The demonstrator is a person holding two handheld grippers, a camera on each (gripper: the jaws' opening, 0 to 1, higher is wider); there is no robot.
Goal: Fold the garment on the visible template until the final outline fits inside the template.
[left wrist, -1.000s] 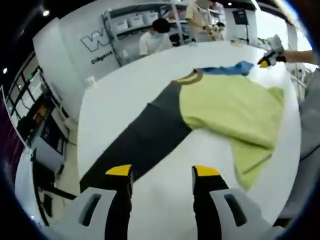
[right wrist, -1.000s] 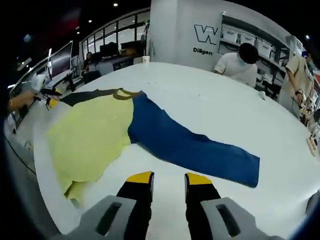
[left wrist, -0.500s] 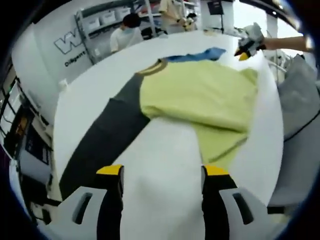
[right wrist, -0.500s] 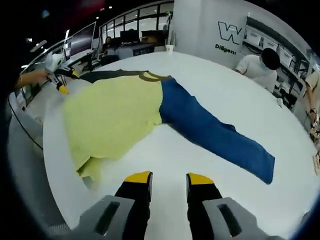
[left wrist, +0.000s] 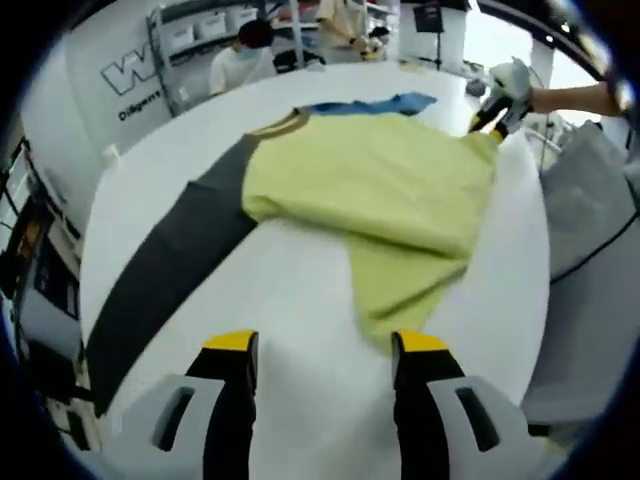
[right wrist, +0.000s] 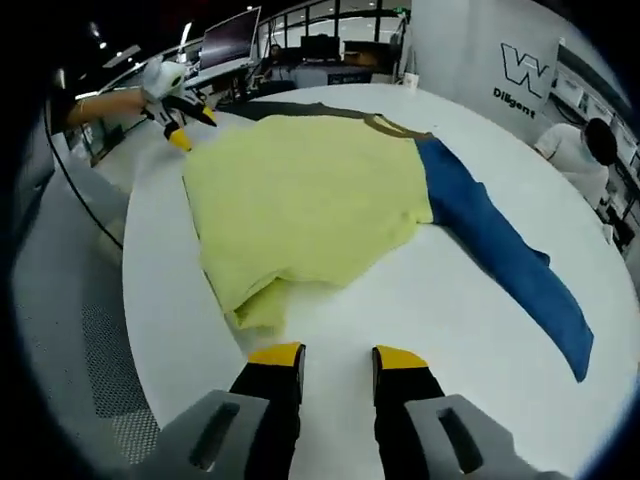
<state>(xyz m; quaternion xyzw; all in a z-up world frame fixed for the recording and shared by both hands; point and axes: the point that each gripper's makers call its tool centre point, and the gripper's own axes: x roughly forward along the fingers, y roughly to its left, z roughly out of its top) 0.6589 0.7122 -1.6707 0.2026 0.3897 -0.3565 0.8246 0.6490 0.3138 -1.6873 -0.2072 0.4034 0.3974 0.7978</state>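
**Both grippers empty at the hem corners; garment's long axis running crosswise**

The garment (left wrist: 370, 185) is lying spread on the white table (left wrist: 290, 300), yellow body in the middle, the dark sleeve (left wrist: 165, 270) stretching out to one side and the blue sleeve (right wrist: 510, 250) to the other. Its long axis is therefore running sleeve to sleeve, crosswise to both grippers.

The left gripper (left wrist: 320, 350) is hovering with jaws apart and nothing between them; the bunched hem corner (left wrist: 395, 290) is lying just beyond its right fingertip. The right gripper (right wrist: 335, 355) is likewise standing apart and empty, with the opposite hem corner (right wrist: 255, 305) just ahead of its left fingertip.

Each gripper appears about equally near its own corner. The left is the nearer to the dark sleeve, the right to the blue.

No template outline is discernible on the table. Folding appears barely begun.
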